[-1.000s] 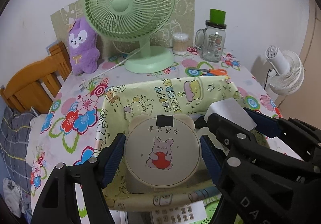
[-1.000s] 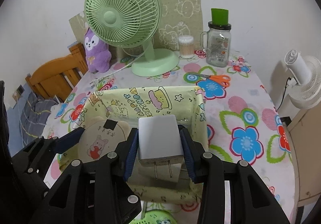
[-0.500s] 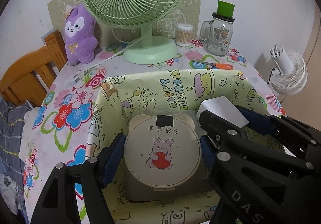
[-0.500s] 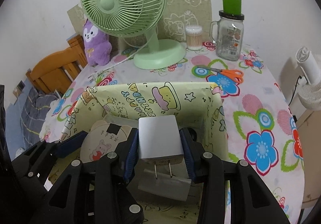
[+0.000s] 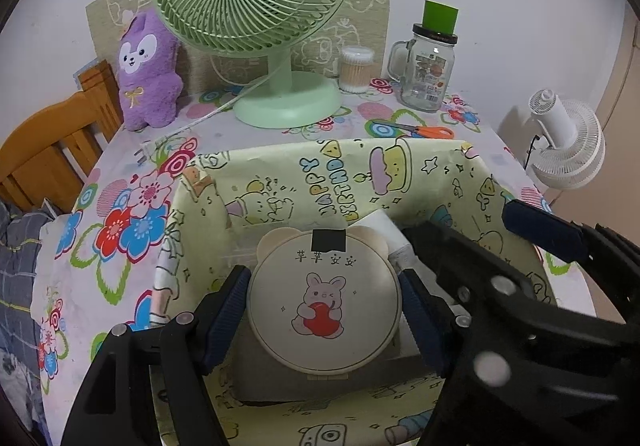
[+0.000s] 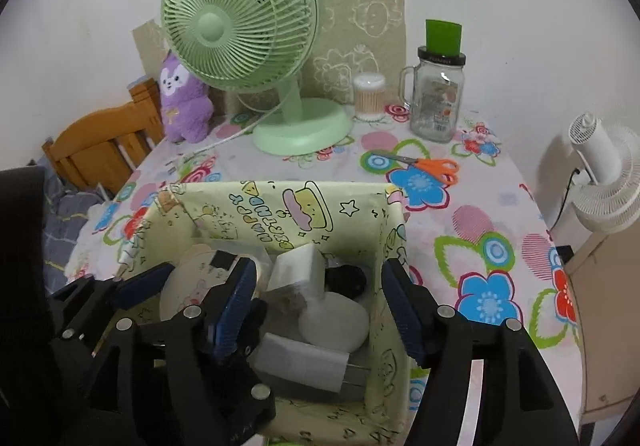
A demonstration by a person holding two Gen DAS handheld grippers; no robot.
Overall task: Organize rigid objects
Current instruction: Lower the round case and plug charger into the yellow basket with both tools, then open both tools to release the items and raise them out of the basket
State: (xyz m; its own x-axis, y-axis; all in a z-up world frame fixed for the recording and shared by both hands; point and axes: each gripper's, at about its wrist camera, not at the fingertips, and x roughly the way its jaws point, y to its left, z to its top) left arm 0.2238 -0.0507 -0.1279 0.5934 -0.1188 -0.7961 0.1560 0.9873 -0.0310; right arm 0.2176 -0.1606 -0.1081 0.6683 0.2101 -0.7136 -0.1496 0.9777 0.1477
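Holding the round bear-eared case (image 5: 324, 302) edge-on, the left tongs (image 5: 322, 310) are clamped on it, one blue pad on each side of the rim, low centre of the left wrist view. Case sits inside the mouth of the yellow cartoon-print box (image 5: 400, 166), not yet set down as far as I can judge.

Right tongs (image 6: 316, 310): fingers spread wide, nothing between them, hanging over the box (image 6: 352, 206) in the lower middle of the right wrist view.

Handling, judged:
- Case looks like hard plastic, light, smooth-faced. Stiff enough for a firm pinch across the widest part; a grip nearer the edge of the disc would likely let it squirt out.
- A small seam or hinge tab shows at its lower edge; avoid squeezing there, it may pop open.
- Box walls look like thin paper-covered card, slightly bowed; likely to shift if nudged by a finger.

Box contents, right wrist view:
- white plug adapter (image 6: 298, 270), tilted, centre
- second white charger block (image 6: 304, 360) lying flat with prongs to the right, near wall
- pale rounded item (image 6: 336, 320) between them, identity unclear
- dark object (image 6: 346, 280) behind, too shadowed to name

Free floor space appears only at the left side of the box, under the case. Release there seems the sensible next move.
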